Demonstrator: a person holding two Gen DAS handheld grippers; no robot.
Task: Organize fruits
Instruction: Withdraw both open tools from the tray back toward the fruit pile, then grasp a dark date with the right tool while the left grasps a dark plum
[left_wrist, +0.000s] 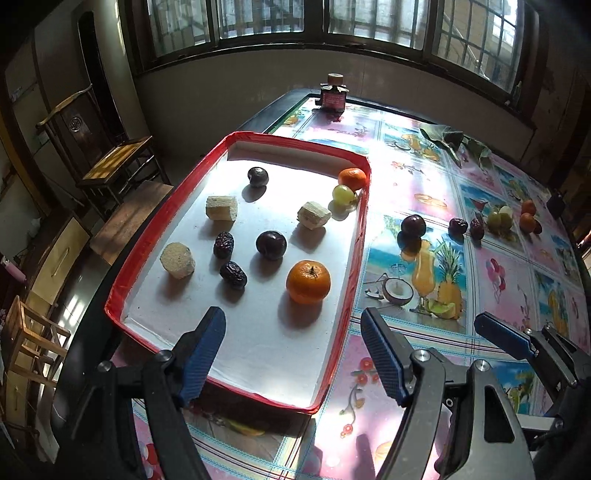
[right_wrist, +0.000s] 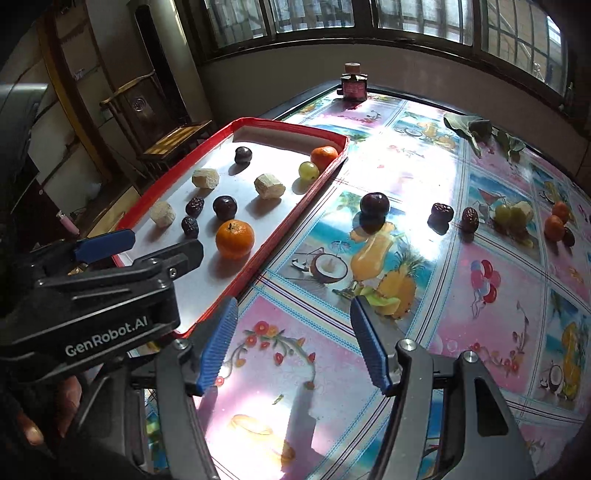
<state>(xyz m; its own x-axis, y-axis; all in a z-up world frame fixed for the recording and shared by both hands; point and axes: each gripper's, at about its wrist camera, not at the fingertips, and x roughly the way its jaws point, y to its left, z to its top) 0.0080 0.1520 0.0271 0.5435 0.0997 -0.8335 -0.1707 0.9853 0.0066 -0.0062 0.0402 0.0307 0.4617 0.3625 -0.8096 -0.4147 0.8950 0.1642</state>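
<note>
While both your grippers wait with fingers apart and empty, you are between picks: the round orange tangerine (left_wrist: 308, 281) lies in the red-rimmed white tray (left_wrist: 236, 136) just ahead of the left gripper (left_wrist: 293, 356); the right gripper (right_wrist: 293, 343) must reach far ahead to the dark round plum (right_wrist: 374, 204).

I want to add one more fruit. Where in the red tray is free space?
Bare floor lies in the tray near end, between the big orange and the near rim. The far strip behind the plum is free too. The middle is crowded.
</note>
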